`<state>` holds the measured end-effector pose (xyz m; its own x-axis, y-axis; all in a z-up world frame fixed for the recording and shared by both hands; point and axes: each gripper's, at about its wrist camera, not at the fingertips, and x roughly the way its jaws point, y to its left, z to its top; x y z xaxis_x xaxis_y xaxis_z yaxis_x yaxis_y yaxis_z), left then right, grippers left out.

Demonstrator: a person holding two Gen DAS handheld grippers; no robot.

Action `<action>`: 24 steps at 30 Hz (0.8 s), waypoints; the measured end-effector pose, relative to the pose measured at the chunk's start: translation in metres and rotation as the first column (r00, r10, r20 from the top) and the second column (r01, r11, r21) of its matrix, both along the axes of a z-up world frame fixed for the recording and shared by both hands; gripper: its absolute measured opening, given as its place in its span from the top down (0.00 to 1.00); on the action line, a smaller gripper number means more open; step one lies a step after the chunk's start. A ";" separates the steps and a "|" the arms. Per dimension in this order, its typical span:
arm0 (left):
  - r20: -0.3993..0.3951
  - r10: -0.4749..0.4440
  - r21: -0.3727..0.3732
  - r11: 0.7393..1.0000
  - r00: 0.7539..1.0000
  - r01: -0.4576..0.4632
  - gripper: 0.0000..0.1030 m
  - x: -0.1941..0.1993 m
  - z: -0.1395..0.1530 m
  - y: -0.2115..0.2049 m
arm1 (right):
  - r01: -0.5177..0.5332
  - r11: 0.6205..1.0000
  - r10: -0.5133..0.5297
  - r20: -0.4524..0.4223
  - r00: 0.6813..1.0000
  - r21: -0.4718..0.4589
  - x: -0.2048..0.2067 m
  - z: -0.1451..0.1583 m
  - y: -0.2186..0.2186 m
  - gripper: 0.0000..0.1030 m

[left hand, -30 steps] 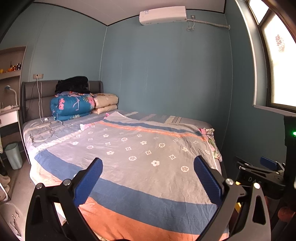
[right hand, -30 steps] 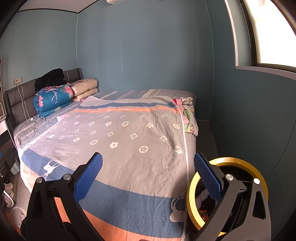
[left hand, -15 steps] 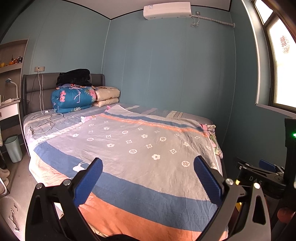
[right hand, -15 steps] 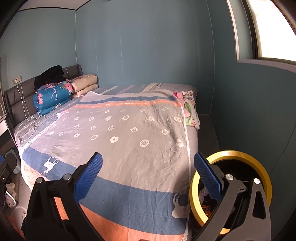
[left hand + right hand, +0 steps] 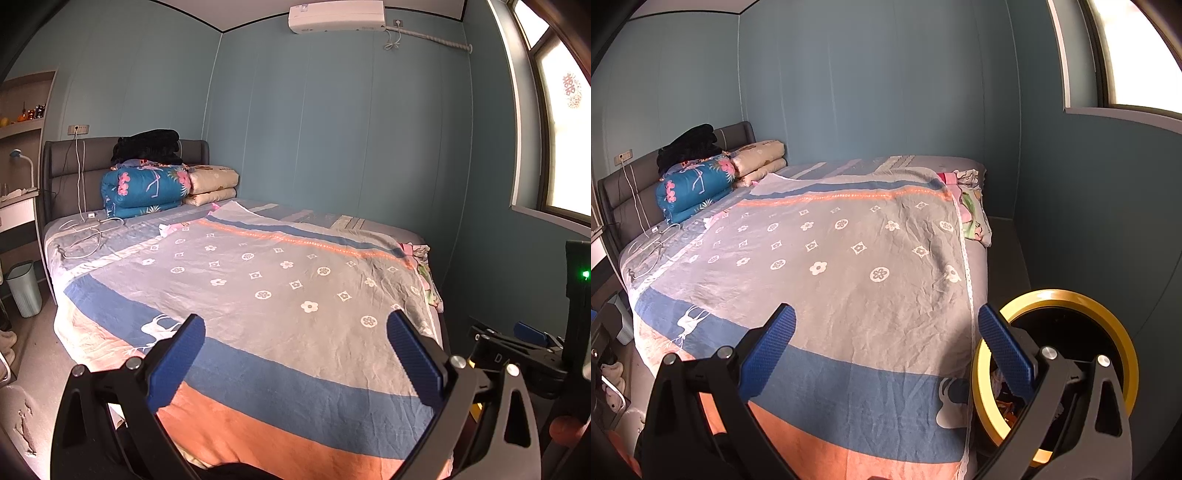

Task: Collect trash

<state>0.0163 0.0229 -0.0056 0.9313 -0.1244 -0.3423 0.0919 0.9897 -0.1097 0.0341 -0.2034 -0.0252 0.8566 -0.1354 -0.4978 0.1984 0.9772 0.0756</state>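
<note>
A round bin with a yellow rim (image 5: pixel 1123 332) stands on the floor at the bed's near right corner, with scraps inside it. My right gripper (image 5: pixel 884 328) hangs open over the foot of the bed, its right finger just in front of the bin's rim. In the left wrist view my left gripper (image 5: pixel 295 332) is open too, nothing between its blue pads, above the blue and orange stripes of the bedspread (image 5: pixel 280 295). A small pale scrap (image 5: pixel 167 229) lies on the bed near the pillows. The other gripper's black body (image 5: pixel 524 354) shows at the right.
Folded quilts (image 5: pixel 147 188) with black clothes on top sit at the headboard. White charging cables (image 5: pixel 85 236) lie on the bed's left side. A pale green waste bin (image 5: pixel 24 288) stands on the floor left of the bed. Loose clothes (image 5: pixel 971 210) hang off the far right edge.
Both views have tilted up and drawn back a little, so the bed sits lower in frame. Both grippers have stayed open and empty.
</note>
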 end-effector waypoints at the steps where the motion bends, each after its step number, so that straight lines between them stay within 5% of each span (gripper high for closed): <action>1: -0.002 0.001 0.000 1.000 1.000 -0.001 0.08 0.000 0.000 0.000 | 0.000 1.000 0.000 -0.002 1.000 0.000 0.000 -0.001 0.000 0.08; 24: -0.022 -0.008 -0.016 1.000 1.000 0.008 0.08 0.003 -0.001 0.004 | 0.003 1.000 -0.003 -0.027 1.000 0.002 0.006 -0.004 -0.006 0.08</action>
